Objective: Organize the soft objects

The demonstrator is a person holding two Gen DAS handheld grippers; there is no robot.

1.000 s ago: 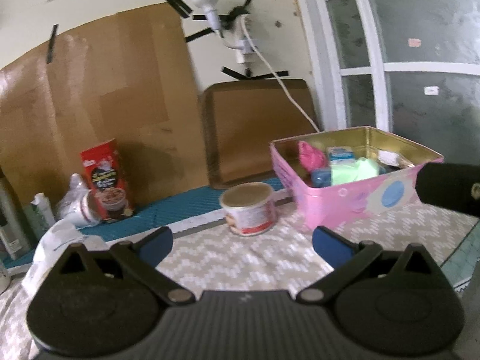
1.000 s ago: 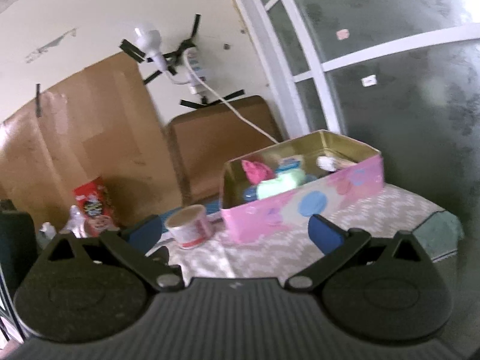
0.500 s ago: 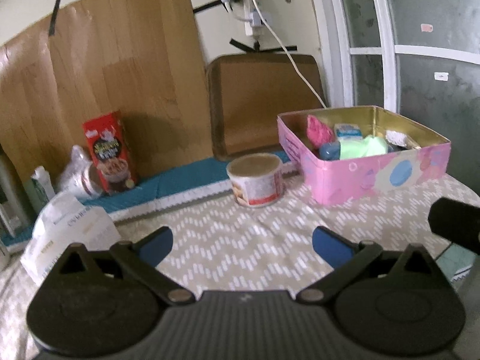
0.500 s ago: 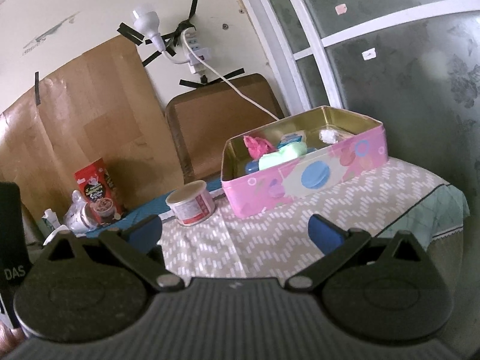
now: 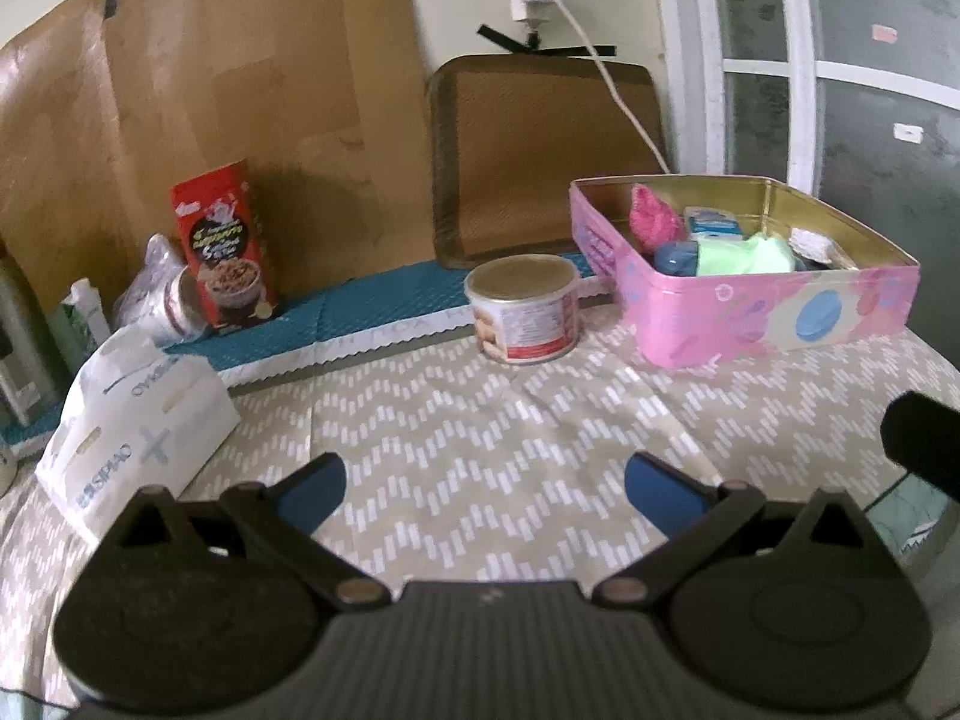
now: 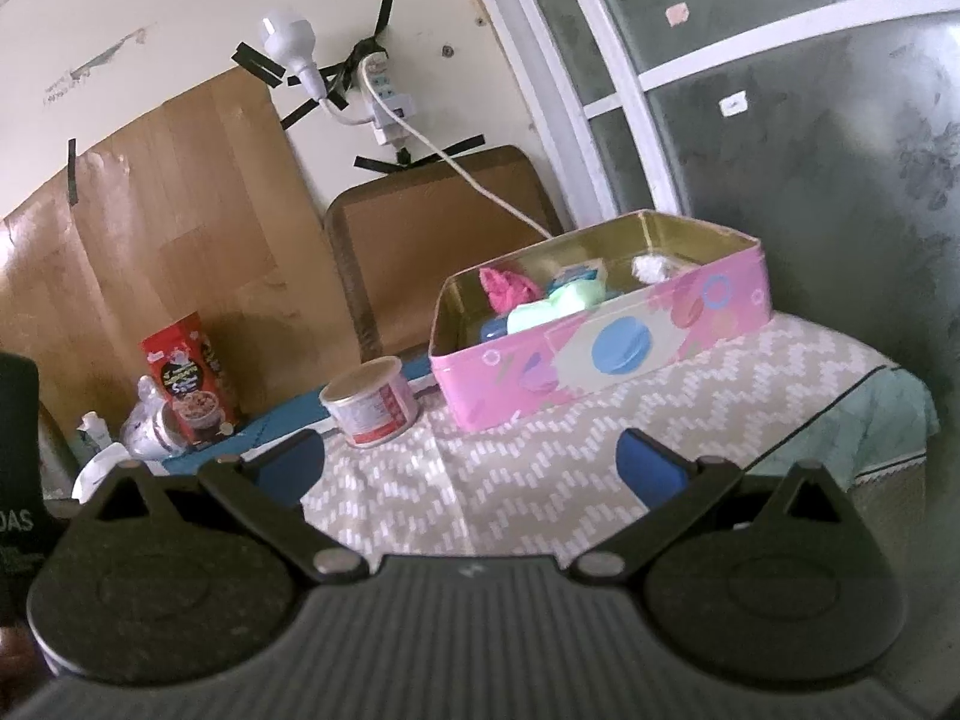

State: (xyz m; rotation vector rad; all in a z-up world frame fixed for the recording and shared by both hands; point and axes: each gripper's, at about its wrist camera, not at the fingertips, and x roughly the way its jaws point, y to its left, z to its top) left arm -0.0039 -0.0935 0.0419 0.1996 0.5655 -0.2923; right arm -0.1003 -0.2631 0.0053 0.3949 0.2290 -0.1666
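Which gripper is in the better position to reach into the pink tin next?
Probably the right gripper: the pink tin lies almost straight ahead of its open fingers. For the left gripper, also open and empty, it sits far off to the right.

The right gripper (image 6: 471,468) fills the bottom of the frame, its blue-tipped jaws spread wide with nothing between them, above a chevron-patterned cloth (image 6: 540,462). Right of centre sits an open pink tin (image 6: 606,354) holding a pink soft item (image 6: 507,288) and a pale green one (image 6: 555,303). Just left of the tin stands a round can (image 6: 371,402); a red carton (image 6: 189,378) stands at far left.
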